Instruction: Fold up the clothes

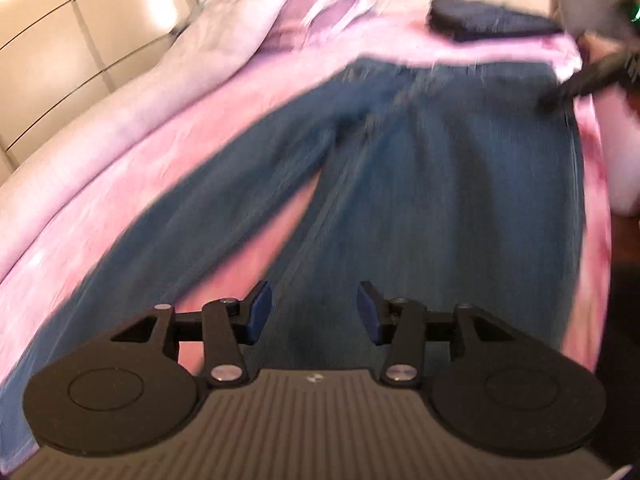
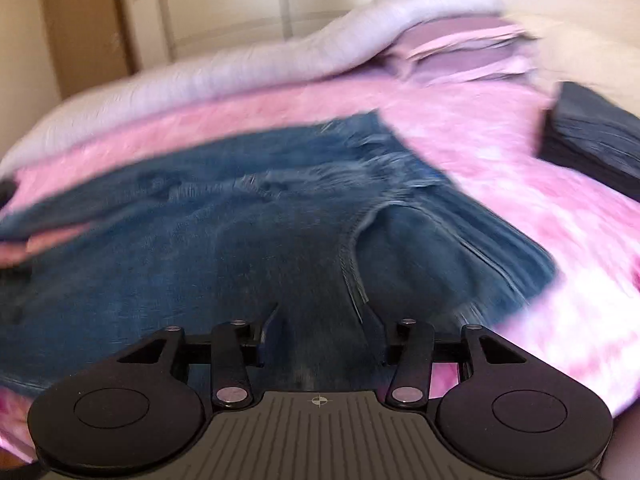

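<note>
Pale cupboard doors (image 1: 68,40) line the wall behind the bed, where a pink blanket (image 1: 132,184) covers the mattress and a pair of blue jeans (image 1: 420,184) lies spread flat across it, legs parted toward my left side and waistband toward my right. My left gripper (image 1: 314,312) hovers over the lower legs, its jaws spread with nothing between the blue pads, denim and a strip of pink showing through the gap. My right gripper (image 2: 322,330) hangs above the seat of the jeans (image 2: 248,248), close to a back pocket, its jaws likewise parted and pinching nothing that I can make out. Beyond the waistband sits a folded dark garment (image 1: 492,20) on the blanket, and farther back a heap of lilac and white bedding (image 1: 272,20) is bunched against the head of the bed. From the left camera my right gripper appears as a dark blur at the waistband's far corner. Both views are smeared by motion, so fine detail in the fabric is lost.
</note>
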